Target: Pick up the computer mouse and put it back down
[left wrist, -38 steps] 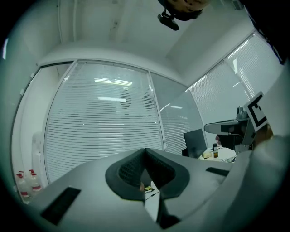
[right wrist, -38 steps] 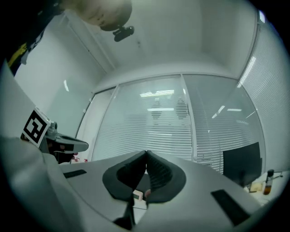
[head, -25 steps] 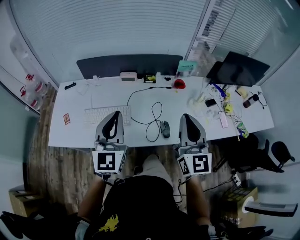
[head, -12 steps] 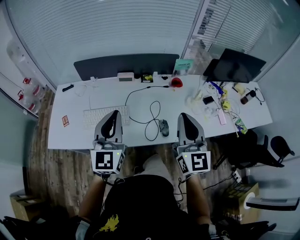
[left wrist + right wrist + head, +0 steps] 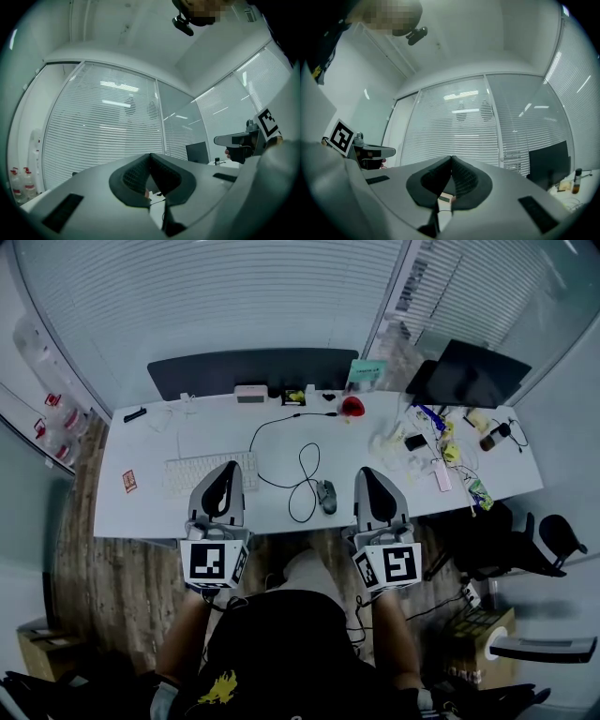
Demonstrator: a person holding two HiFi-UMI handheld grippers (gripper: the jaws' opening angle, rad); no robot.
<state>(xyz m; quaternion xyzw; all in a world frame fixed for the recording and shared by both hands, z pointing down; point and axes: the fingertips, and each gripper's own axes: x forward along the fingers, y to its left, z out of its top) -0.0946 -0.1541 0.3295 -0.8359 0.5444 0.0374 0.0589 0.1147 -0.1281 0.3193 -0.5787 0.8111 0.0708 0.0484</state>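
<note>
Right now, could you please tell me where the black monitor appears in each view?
Head view: black monitor, upper right.
Left gripper view: monitor, right of centre.
Right gripper view: monitor, lower right.
Shared landmark: the slatted blinds behind it.

We are seeing a dark grey mouse (image 5: 325, 495) on a white desk (image 5: 141, 507), with its black cable (image 5: 314, 414) running toward twelve o'clock. At nine o'clock, a white keyboard (image 5: 208, 470). The left gripper (image 5: 228, 469) and right gripper (image 5: 369, 472) are showing pale grey shells, black pads and black-and-white square markers. The floor (image 5: 112, 587) is showing brown wood grain.
</note>
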